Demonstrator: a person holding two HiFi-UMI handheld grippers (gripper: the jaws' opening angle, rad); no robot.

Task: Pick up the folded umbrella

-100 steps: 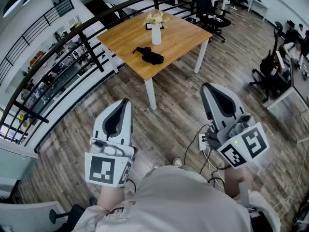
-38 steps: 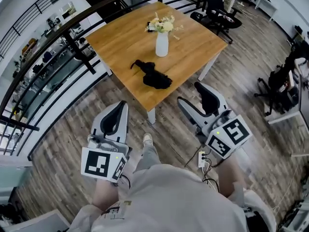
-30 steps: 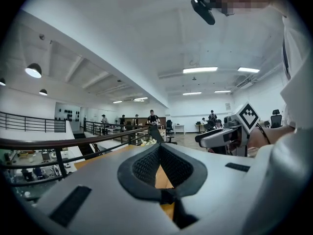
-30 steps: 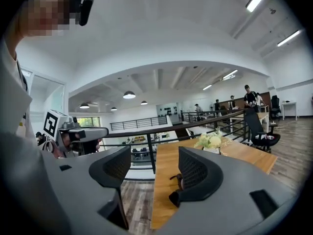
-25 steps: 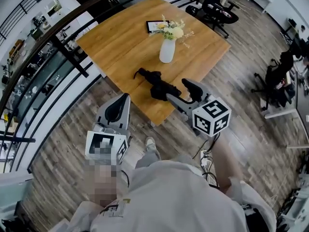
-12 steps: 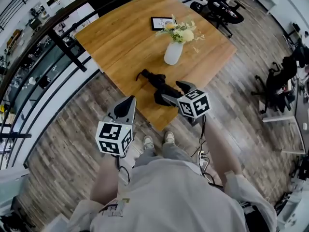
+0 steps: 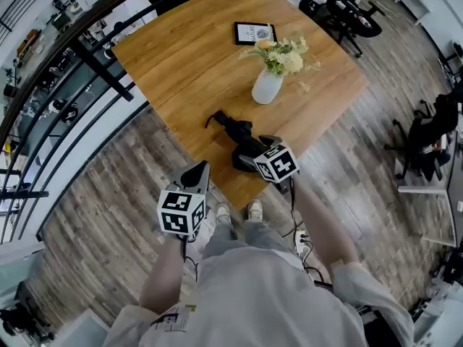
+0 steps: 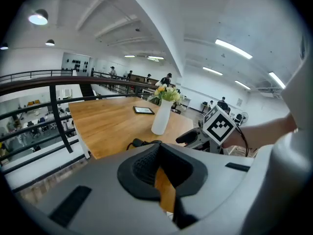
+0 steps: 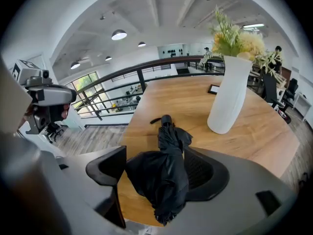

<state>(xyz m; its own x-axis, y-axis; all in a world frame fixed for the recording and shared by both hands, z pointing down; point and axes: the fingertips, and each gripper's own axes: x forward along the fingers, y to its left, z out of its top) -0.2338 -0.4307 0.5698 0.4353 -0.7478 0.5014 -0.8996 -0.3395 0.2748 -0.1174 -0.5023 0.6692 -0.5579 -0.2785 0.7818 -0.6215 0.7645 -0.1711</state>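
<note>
Two tongs show at the near corner of the wooden bench [image 7: 184, 67]. The right tongs [image 9: 157, 169] stand spread wide, one jaw on each side of the folded umbrella [image 7: 233, 130]; the black cloth fills the gap, yet the left pad stands clear of it and no squeeze shows. The left tongs [image 8: 157, 150] are pressed together at the tips with nothing between them. They hang over the plank floor [image 7: 101, 208], just off the bench's near left edge.

The umbrella lies flat on the bench, aslant. Its handle end and strap point far and left, and its bunched near end lies close to the near edge, by the corner. A white vase of flowers [image 7: 266, 87] stands upright to the far right of it, apart from it. A flat dark-framed panel [image 7: 254, 32], tablet or picture I cannot tell, lies beyond the vase towards the far edge.

Most of the benchtop left of the umbrella is bare wood. A dark railing [image 7: 98, 62] runs along the left, with a strip of floor between it and the bench. Office chairs [image 7: 347, 9] stand off the far right corner.
</note>
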